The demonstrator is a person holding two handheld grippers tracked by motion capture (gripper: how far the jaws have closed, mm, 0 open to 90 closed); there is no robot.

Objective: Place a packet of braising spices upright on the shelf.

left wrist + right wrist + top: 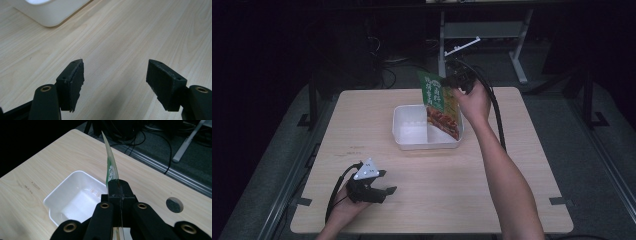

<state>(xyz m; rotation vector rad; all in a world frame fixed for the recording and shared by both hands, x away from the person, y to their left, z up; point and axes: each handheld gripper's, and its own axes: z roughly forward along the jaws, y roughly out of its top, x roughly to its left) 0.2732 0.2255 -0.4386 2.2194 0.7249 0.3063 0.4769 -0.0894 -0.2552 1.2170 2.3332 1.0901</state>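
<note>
A green food packet (439, 102) with a picture of a red dish hangs tilted over the right side of a white two-part container (412, 134) in the middle of the table. My right gripper (455, 80) is shut on the packet's upper edge. From the right gripper view, the packet (111, 166) runs edge-on out from between the closed jaws, above the white container (72, 197). My left gripper (384, 182) rests low near the table's front left, jaws wide apart with bare wood between its fingertips (73, 83). A corner of the container (50, 12) lies ahead of it.
The wooden table (362, 125) has a round hole (174, 205) near its far edge. Beyond the table are dark floor, cables (140, 137) and a white desk frame (482, 35). Bare wood surrounds the container.
</note>
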